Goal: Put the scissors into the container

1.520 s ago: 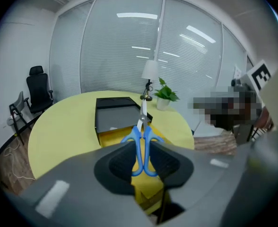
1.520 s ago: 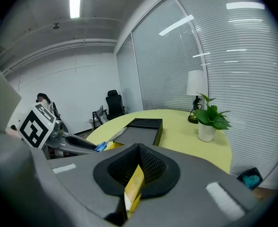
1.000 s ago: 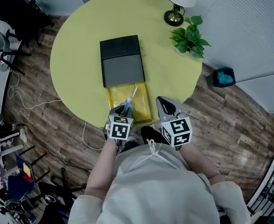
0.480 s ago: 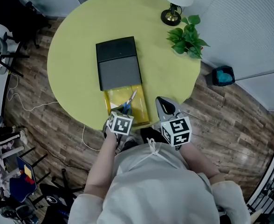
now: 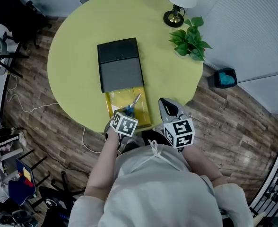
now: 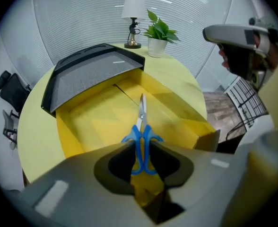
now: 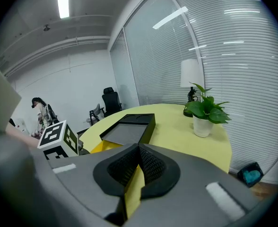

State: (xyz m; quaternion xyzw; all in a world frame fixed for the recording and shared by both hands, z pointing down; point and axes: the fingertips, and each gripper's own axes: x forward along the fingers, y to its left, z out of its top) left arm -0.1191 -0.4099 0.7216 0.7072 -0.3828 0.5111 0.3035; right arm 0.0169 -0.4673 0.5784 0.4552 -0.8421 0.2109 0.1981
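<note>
- Grippers, two. The left gripper (image 6: 141,145) has its jaws pressed in on the blue handles of the scissors (image 6: 141,124). The right gripper (image 7: 138,151) has its jaws together with nothing between them.
- Scissors, one pair. The closed steel blades point straight ahead of the left gripper, over the open yellow tray.
- Container (image 6: 82,126), one: a yellow tray directly ahead of and below the left gripper, with a dark sliding cover (image 6: 91,74) over its far half.
- Round yellow-green table (image 5: 77,56), one, under both grippers' tips.
- Table lamp (image 5: 177,6), one, and potted plant (image 5: 190,38), one, far ahead and to the right of both grippers.
- Hidden: the tray's far end runs under the cover, and the jaws cover part of the scissor handles.
- Unclear: no view shows whether the scissors touch the tray floor.
</note>
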